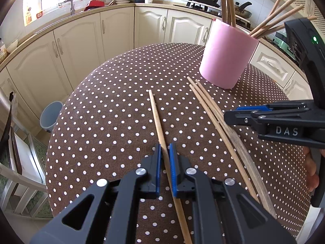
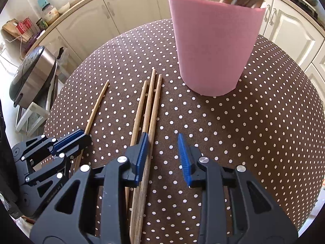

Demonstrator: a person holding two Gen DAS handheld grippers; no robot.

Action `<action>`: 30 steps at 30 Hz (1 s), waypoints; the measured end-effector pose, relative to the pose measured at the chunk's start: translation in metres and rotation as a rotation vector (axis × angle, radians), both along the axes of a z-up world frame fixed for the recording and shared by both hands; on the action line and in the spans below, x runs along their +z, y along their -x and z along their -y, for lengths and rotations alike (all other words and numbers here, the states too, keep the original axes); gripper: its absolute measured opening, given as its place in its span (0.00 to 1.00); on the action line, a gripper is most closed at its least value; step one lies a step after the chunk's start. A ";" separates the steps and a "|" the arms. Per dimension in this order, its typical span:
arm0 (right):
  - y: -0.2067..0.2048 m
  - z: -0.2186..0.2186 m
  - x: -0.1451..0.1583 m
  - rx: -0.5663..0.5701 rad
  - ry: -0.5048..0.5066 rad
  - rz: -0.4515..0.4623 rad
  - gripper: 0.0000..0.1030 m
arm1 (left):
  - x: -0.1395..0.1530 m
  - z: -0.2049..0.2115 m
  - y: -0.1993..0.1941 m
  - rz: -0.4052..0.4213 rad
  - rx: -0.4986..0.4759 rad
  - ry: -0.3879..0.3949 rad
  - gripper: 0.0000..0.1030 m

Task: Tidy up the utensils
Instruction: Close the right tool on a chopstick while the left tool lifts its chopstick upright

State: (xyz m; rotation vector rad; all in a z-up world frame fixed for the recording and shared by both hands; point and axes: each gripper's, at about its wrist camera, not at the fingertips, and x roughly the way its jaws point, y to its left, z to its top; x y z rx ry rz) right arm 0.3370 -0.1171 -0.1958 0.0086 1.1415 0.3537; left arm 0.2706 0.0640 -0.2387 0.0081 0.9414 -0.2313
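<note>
While shut, left gripper (image 1: 165, 158) on chopstick (image 1: 156, 118)

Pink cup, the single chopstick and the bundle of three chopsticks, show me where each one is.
pink cup (image 2: 213, 44): right wrist view, front wall.
single chopstick (image 1: 155, 111): left wrist view, bare shaft ahead of the pads.
bundle of three chopsticks (image 2: 149, 105): right wrist view, middle stick's shaft.

White raised capital letters reading "DAS" stand on the black body of the right tool (image 1: 229, 114), seen at the right edge of the left wrist view. In the right wrist view, small pale lettering runs along the black frame of the left tool (image 2: 81, 136), low at the left; it is too small to read with certainty. Labels on the jars on the far tabletop are too blurred to read.
</note>
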 end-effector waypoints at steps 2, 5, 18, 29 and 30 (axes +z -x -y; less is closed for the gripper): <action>-0.005 -0.001 0.001 0.007 0.019 -0.004 0.29 | 0.000 0.001 0.000 0.002 0.001 -0.006 0.09; -0.012 -0.012 0.000 0.024 0.069 -0.004 0.28 | 0.000 0.004 0.001 0.005 0.005 -0.015 0.09; -0.004 -0.034 0.001 0.027 0.095 0.063 0.06 | 0.004 0.021 -0.003 -0.021 0.017 -0.041 0.07; 0.048 0.018 0.040 -0.005 -0.084 0.196 0.06 | 0.052 0.032 -0.004 0.025 -0.035 0.074 0.06; 0.054 0.024 0.046 -0.010 -0.105 0.219 0.06 | 0.057 0.032 -0.003 0.035 -0.040 0.084 0.06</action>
